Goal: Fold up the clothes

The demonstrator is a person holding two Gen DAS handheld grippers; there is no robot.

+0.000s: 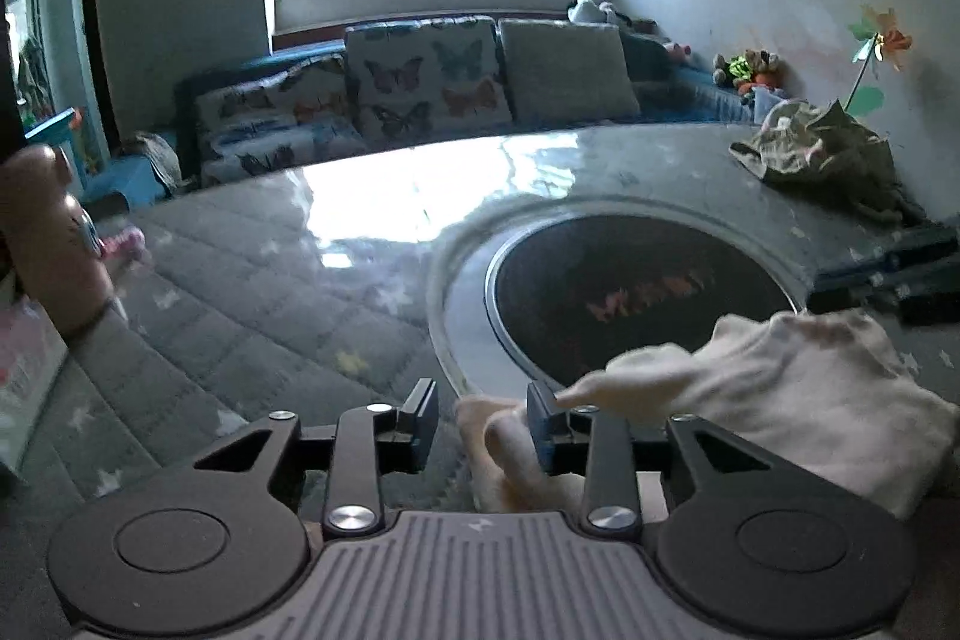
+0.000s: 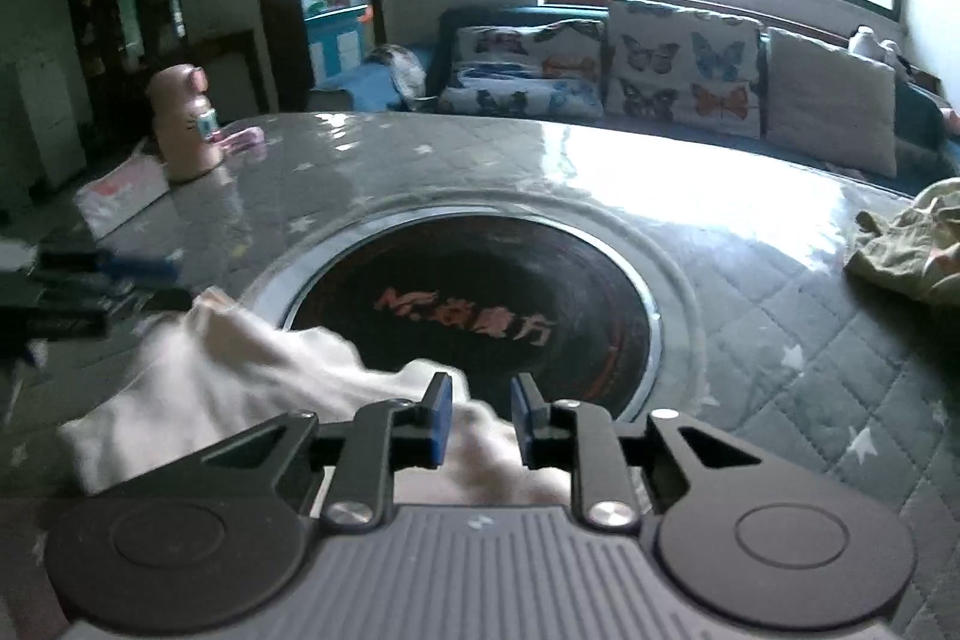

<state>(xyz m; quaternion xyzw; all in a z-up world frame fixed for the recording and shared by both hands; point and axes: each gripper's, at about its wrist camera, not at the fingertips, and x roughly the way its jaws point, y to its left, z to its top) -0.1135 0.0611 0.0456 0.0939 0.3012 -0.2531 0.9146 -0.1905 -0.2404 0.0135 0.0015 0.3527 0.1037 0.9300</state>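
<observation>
The cream garment lies bunched on the worktop beside the dark round inset, both grippers' jaws apart over its near edge, probably regripping: next, pinch and spread it.

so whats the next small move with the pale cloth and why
Probably close both grippers on the crumpled pale pink garment. Its near edge lies between the open pads of the left gripper and the right gripper, neither visibly pinching it, so a firm hold likely comes before any fold.

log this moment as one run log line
stage: folding | left gripper: open, cloth between | right gripper: open, cloth between | white garment: on table | olive garment: aside
</observation>
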